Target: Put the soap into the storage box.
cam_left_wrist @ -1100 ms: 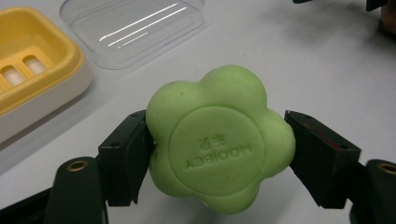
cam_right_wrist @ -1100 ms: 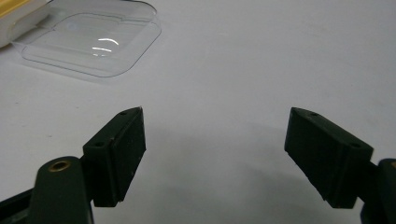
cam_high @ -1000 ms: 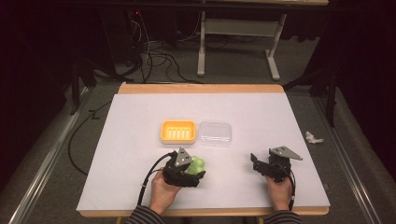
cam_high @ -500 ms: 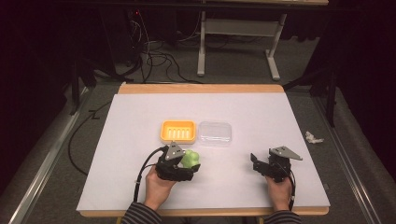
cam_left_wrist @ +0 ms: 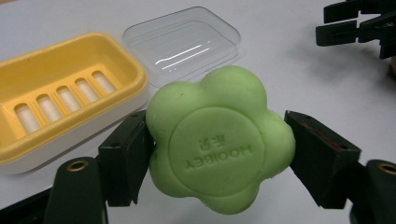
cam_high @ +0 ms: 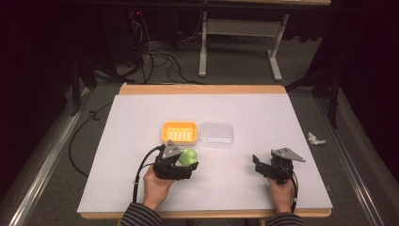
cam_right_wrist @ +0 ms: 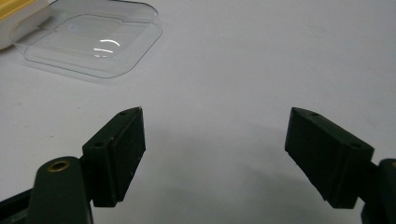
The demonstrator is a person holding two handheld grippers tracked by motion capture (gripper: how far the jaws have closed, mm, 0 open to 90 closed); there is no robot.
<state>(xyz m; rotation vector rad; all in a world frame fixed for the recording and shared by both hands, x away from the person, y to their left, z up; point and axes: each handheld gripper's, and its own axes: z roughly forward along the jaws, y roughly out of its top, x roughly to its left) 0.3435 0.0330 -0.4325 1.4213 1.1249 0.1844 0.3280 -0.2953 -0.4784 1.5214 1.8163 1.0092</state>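
1. Left gripper (cam_high: pixel 184 162) clamped on the green soap (cam_left_wrist: pixel 219 140), fingers (cam_left_wrist: pixel 123 161) pressing its flanks from both sides, bar held clear of the desk (cam_high: pixel 117 179).
2. Yellow soap dish (cam_high: pixel 179 132) just ahead of the held bar and a touch to the left in the high view, near but not touching; in the left gripper view, up and to the left of the soap.
3. Long axis of the dish running left to right across the desk, slotted floor facing up, nothing in it.
4. Clear lid (cam_high: pixel 217 134) lying flat just beside the dish on its right, between the two hands' lines of reach.
5. Left hand plainly the nearer to the dish; right gripper (cam_high: pixel 261 165) well off to the right, fingers (cam_right_wrist: pixel 116 154) spread wide with nothing between them, hovering low over bare desk.
6. Soap itself: pale green, lobed like a flower, raised round centre stamped with lettering, surface matte and smooth.
7. Likely call: short carry forward and left, then down into the dish.
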